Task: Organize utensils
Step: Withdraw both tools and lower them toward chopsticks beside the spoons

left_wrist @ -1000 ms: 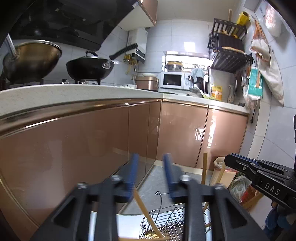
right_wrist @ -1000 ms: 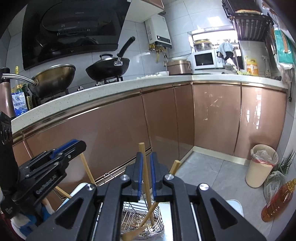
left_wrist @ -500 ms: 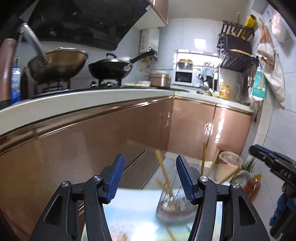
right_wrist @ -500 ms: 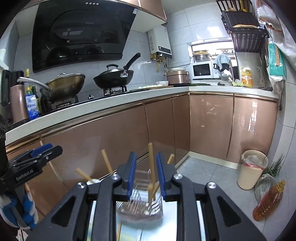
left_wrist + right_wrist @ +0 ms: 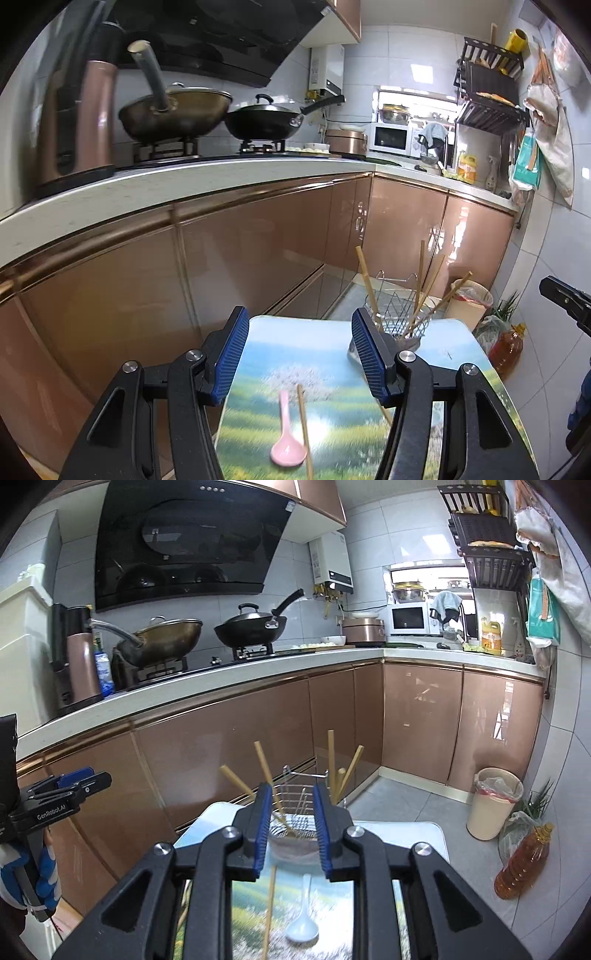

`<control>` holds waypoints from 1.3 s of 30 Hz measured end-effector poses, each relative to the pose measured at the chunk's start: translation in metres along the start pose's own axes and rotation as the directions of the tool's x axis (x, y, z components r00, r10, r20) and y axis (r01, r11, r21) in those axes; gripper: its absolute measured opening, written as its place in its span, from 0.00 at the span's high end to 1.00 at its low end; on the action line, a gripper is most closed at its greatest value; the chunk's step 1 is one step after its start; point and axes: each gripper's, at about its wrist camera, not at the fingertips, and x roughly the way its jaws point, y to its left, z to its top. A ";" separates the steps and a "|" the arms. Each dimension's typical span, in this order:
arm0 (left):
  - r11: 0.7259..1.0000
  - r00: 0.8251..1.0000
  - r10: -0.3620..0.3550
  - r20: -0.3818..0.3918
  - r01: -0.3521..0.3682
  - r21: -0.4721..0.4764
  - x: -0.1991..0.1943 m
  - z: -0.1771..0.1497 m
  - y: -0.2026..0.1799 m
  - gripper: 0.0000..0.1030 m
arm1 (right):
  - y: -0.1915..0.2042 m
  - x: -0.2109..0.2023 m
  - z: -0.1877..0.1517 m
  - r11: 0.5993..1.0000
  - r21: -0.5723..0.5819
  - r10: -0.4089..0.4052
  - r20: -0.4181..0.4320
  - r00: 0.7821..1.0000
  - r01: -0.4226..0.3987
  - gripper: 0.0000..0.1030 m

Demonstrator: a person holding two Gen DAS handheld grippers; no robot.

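A wire utensil holder (image 5: 397,319) (image 5: 295,814) stands at the far end of the small picture-print table (image 5: 332,373) (image 5: 413,834), with several wooden chopsticks (image 5: 365,275) (image 5: 264,762) sticking up out of it. My left gripper (image 5: 299,354) hovers open over the table, short of the holder, nothing between its blue pads. My right gripper (image 5: 291,830) is open by a narrow gap, empty, with the holder straight beyond it. On the table lie a pink spoon (image 5: 286,443) beside a chopstick (image 5: 304,430), and a white spoon (image 5: 303,919) beside a chopstick (image 5: 269,910).
Copper cabinet fronts (image 5: 236,753) and a white counter (image 5: 184,184) with two woks rise just behind the table. On the floor to the right stand a bin (image 5: 493,803) and an oil bottle (image 5: 522,864). A gloved hand (image 5: 22,878) holds the left gripper (image 5: 96,779).
Both grippers have pulled back and up from the holder and their jaws have spread. The chopstick between the right jaws now stands in the holder. The tabletop and spoons have come into view.
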 end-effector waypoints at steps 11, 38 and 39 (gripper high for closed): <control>0.999 0.999 -0.010 -0.044 0.008 -0.037 -0.060 -0.029 0.028 0.40 | 0.038 -0.053 -0.028 1.000 -0.022 0.020 -0.034 0.999 -0.021 0.79; 0.995 0.944 -0.090 -0.316 0.072 -0.068 0.039 -0.087 0.024 0.35 | 0.029 0.033 -0.084 0.998 -0.009 0.051 -0.248 0.967 -0.055 0.73; 0.994 0.934 -0.103 -0.342 0.083 -0.072 0.050 -0.088 0.022 0.35 | 0.027 0.042 -0.087 0.998 -0.008 0.053 -0.267 0.962 -0.058 0.73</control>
